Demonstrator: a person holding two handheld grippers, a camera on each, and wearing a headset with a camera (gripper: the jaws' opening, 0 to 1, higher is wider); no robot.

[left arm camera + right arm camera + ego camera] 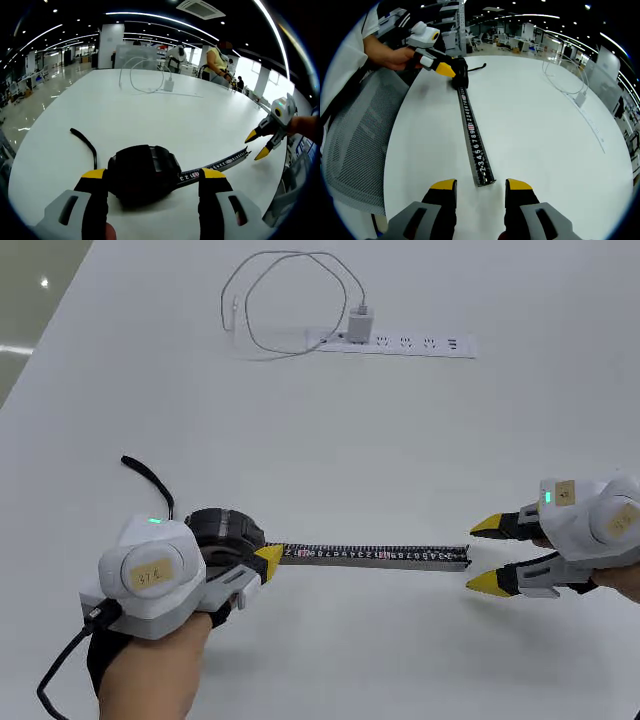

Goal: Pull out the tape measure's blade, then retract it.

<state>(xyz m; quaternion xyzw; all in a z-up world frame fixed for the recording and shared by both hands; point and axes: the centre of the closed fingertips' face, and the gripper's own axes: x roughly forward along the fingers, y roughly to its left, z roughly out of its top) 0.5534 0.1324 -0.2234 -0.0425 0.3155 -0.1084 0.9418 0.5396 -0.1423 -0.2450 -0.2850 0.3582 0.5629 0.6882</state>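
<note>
A plain white tabletop carries everything, with a bright open hall behind it in the two gripper views. The left hand-held gripper is clenched on the tape measure, one yellow-tipped jaw on each side of the black case, which rests on the tabletop. A black wrist strap curls away from the far side of the tape measure. The blade runs out of the tape measure to the right, lying flat on the tabletop with its printed numbers facing up. The right hand-held gripper is released: its jaws stand spread, and the blade's free end lies at their mouth, touching neither. Well beyond the tape measure, at the far side of the tabletop, lies a white power strip with a charger plugged in and a looped white cable.
</note>
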